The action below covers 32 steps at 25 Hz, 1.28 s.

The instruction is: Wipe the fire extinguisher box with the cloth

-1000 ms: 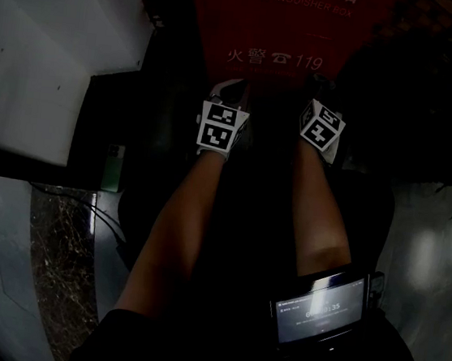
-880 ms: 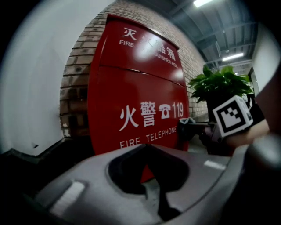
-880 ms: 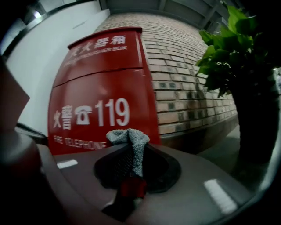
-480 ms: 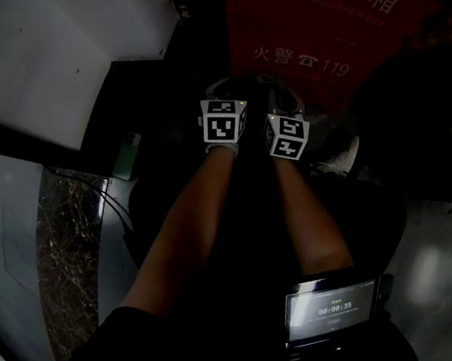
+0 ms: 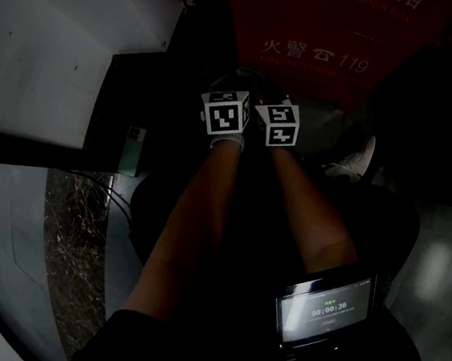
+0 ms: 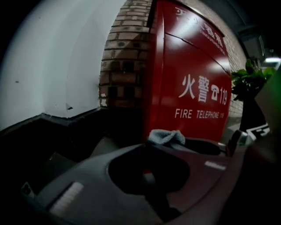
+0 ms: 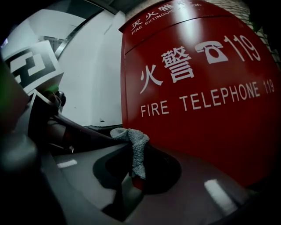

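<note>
While a second ago the two grippers stood well apart before the fire extinguisher box (image 5: 325,41), the left gripper (image 6: 148,144) and the right gripper (image 7: 131,139) have since come side by side, their marker cubes almost touching in the head view, and the red box has slid toward that view's upper right. The head view is too dark to show the cloth (image 7: 137,151); only the gripper cameras do, as a grey, nubbly rag just in front of the box's lower face, though whether it touches the panel cannot be told. In the right gripper view it is pinched at that gripper's closed tips and hangs down into the hollow between the jaws. In the left gripper view those jaws also meet at the tips, clamped on a bunched end of the same cloth, with a brick wall (image 6: 125,66) left of the box and a leafy plant (image 6: 248,79) to its right
</note>
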Each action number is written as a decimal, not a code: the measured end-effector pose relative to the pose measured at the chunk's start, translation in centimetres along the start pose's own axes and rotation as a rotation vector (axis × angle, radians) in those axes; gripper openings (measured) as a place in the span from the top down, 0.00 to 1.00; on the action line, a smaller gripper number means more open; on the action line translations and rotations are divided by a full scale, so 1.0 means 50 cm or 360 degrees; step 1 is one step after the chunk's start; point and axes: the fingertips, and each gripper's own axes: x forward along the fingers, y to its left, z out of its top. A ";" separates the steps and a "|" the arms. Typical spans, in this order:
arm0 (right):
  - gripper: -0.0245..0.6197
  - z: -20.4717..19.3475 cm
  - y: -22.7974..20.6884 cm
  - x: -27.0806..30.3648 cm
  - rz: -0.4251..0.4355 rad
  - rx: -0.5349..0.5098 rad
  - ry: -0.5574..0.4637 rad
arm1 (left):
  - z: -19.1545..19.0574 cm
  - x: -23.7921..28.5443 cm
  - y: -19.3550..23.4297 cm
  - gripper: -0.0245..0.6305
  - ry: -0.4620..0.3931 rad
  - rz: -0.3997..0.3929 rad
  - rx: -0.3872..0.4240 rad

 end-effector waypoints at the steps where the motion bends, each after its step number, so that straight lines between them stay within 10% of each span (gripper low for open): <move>1: 0.87 -0.001 0.000 0.002 0.0007 -0.0004 -0.0005 | -0.001 0.003 -0.001 0.96 0.0008 -0.0004 0.0008; 25: 0.87 -0.009 -0.245 -0.166 -0.0649 -0.0012 0.0090 | 0.012 -0.023 -0.285 0.96 -0.0108 -0.0775 0.0494; 32: 0.87 -0.017 -0.338 -0.229 -0.0878 0.0034 0.0143 | 0.005 -0.021 -0.317 0.96 -0.0129 -0.0834 0.0639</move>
